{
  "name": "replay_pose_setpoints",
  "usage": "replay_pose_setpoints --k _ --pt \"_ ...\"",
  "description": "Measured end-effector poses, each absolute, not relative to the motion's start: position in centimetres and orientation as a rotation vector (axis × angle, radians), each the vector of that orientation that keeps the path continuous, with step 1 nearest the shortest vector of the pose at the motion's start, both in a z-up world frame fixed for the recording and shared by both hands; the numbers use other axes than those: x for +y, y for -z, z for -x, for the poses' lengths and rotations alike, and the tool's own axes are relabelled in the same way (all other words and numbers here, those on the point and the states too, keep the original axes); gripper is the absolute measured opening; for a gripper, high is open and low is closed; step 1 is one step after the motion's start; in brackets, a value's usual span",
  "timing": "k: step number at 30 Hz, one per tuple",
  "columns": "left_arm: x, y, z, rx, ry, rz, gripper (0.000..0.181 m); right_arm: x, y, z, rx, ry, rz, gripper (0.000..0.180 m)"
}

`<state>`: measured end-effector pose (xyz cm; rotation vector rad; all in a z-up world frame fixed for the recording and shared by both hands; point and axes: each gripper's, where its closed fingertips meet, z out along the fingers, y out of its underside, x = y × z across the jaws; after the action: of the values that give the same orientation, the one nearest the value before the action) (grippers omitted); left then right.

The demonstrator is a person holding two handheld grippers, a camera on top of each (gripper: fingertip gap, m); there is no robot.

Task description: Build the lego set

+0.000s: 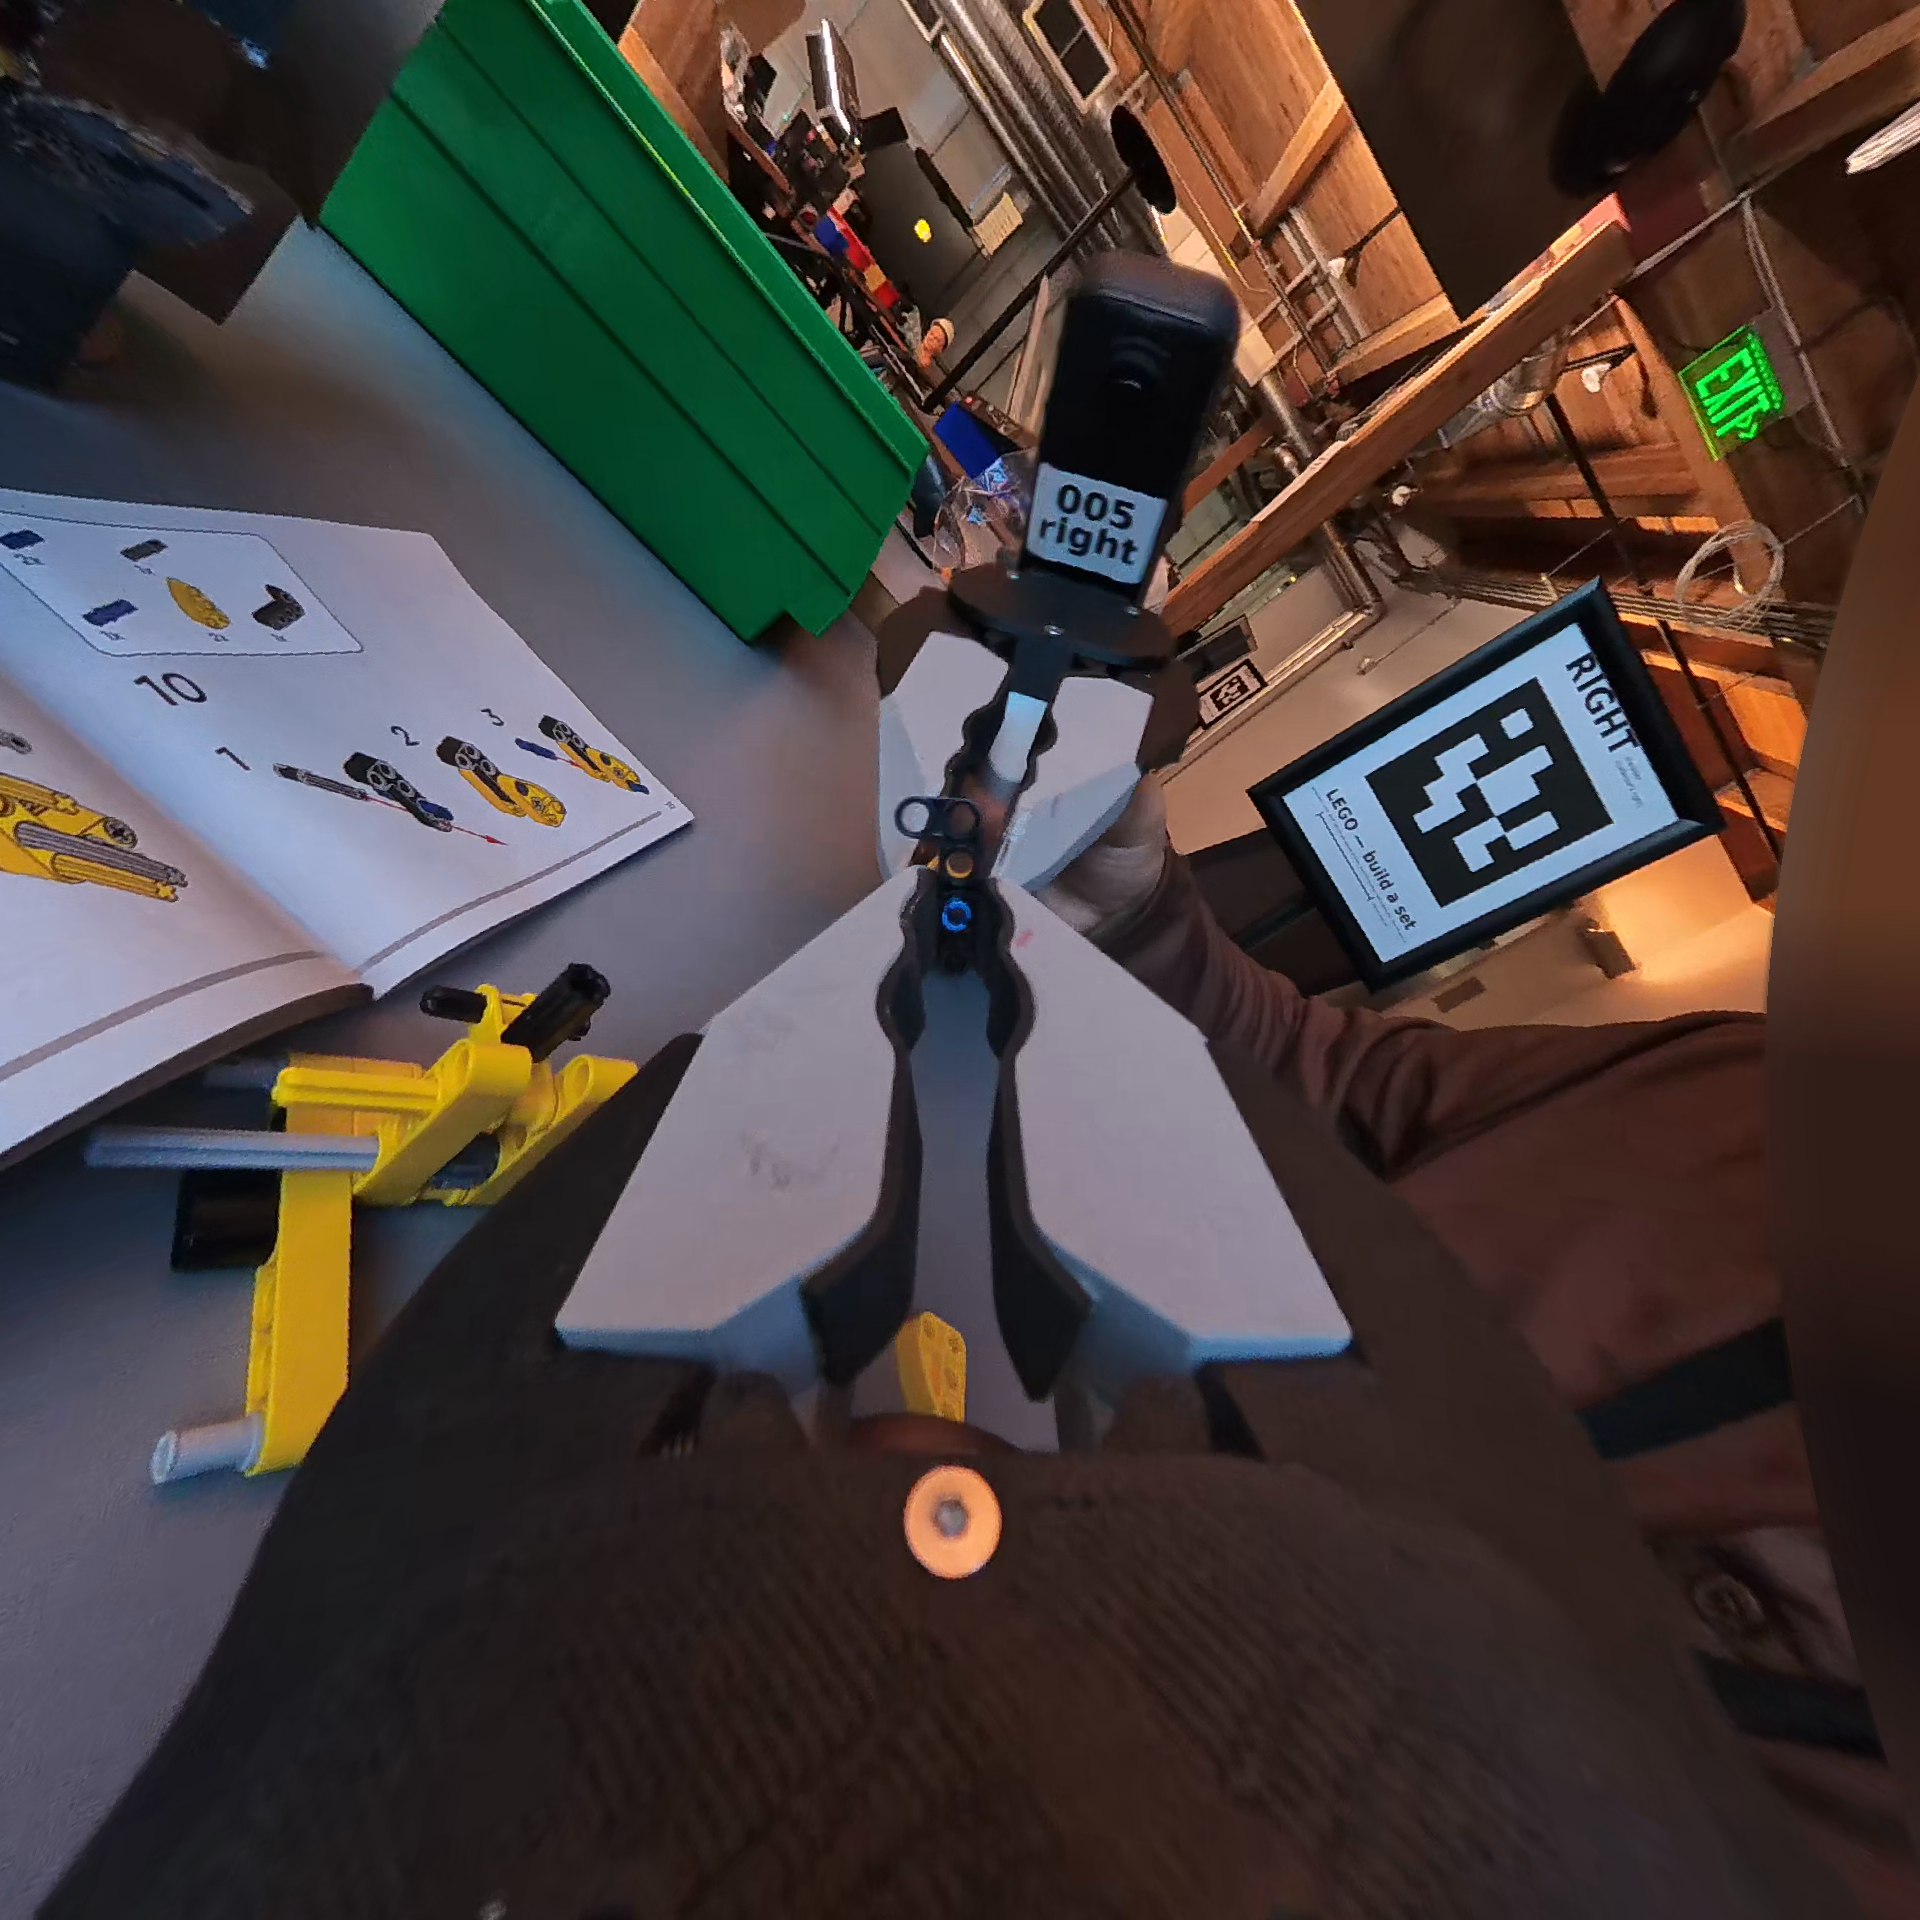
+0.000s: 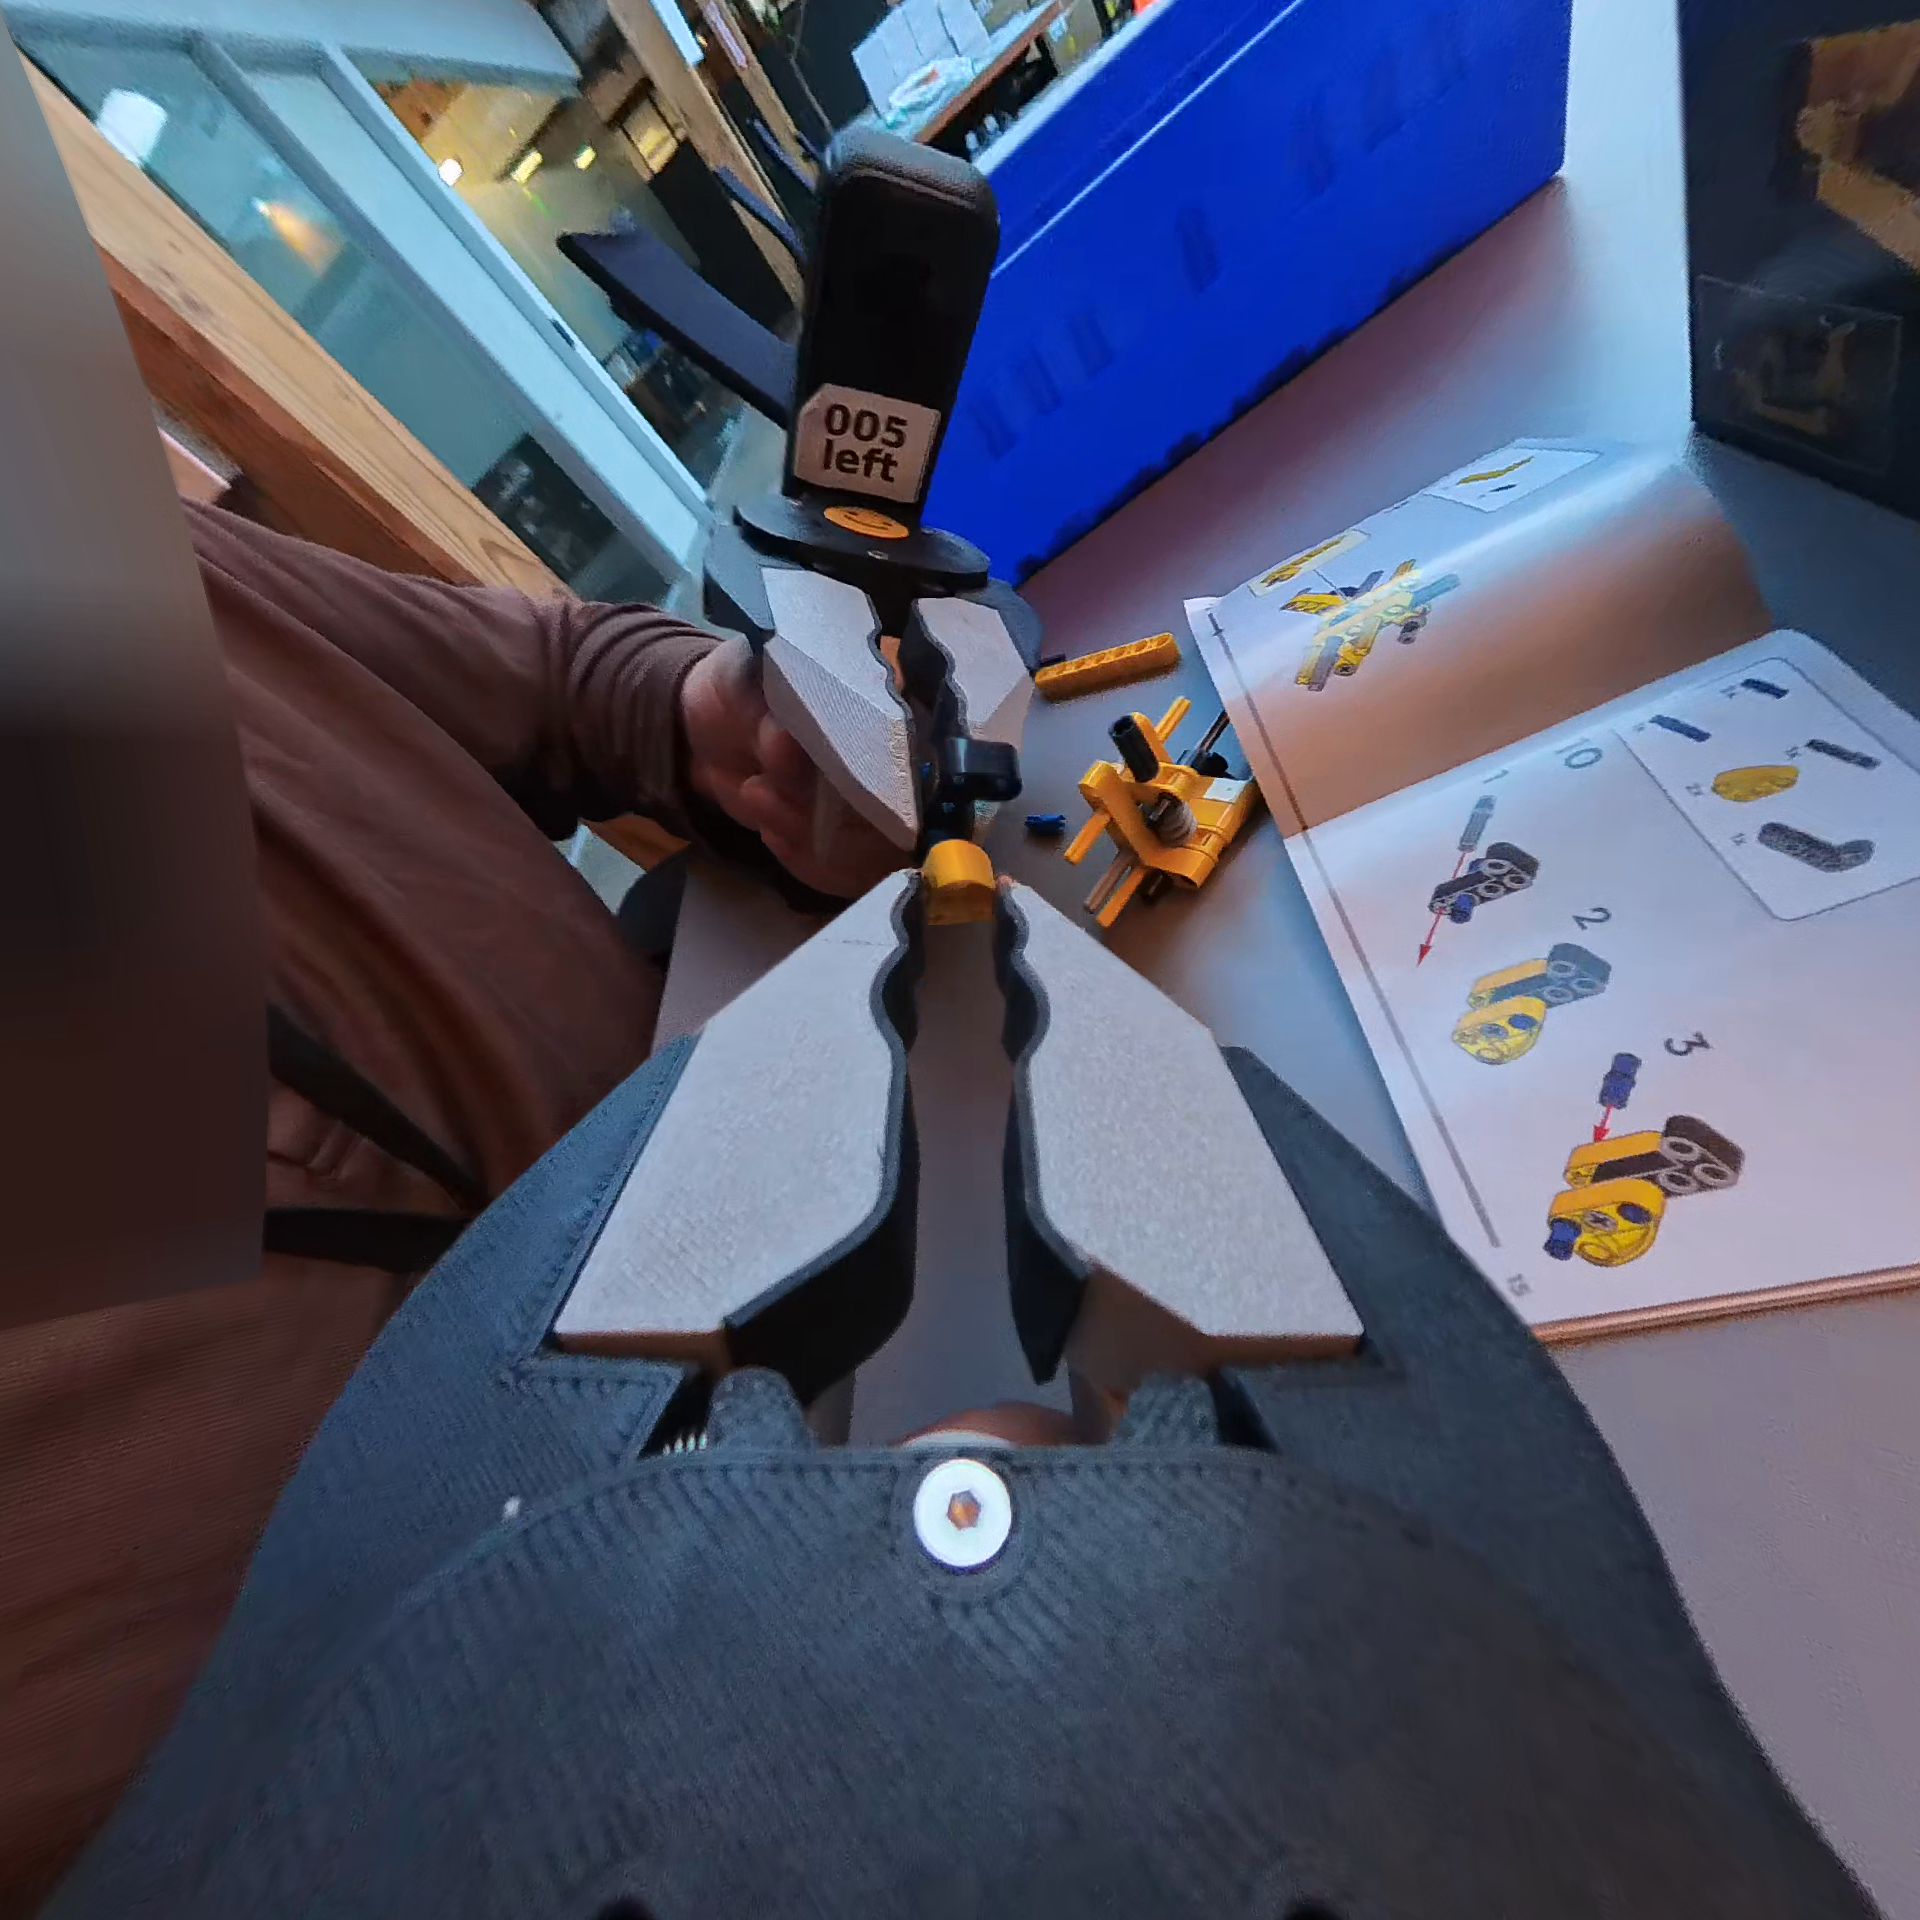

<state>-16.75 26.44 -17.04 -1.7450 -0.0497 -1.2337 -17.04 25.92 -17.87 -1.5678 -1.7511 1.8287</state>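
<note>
My left gripper is shut on a small black bent beam that has a blue pin in it. My right gripper faces it tip to tip and is shut on a small yellow rounded piece. The yellow piece meets the black beam held by the left gripper, both above the table edge. In the left wrist view the right gripper shows opposite, with the yellow piece just visible. A partly built yellow assembly lies on the table, also in the right wrist view.
An open instruction booklet lies beside the assembly. A loose yellow beam and a blue pin lie near it. Green bins, a blue bin, a dark box and a framed sign ring the table.
</note>
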Motion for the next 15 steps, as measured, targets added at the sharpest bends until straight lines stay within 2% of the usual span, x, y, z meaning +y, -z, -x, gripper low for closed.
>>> replay_pose_setpoints --k 15 --pt "26.15 17.75 16.15 0.033 1.153 1.811 0.005 25.24 18.84 16.68 -1.96 -1.458 1.411 0.008"
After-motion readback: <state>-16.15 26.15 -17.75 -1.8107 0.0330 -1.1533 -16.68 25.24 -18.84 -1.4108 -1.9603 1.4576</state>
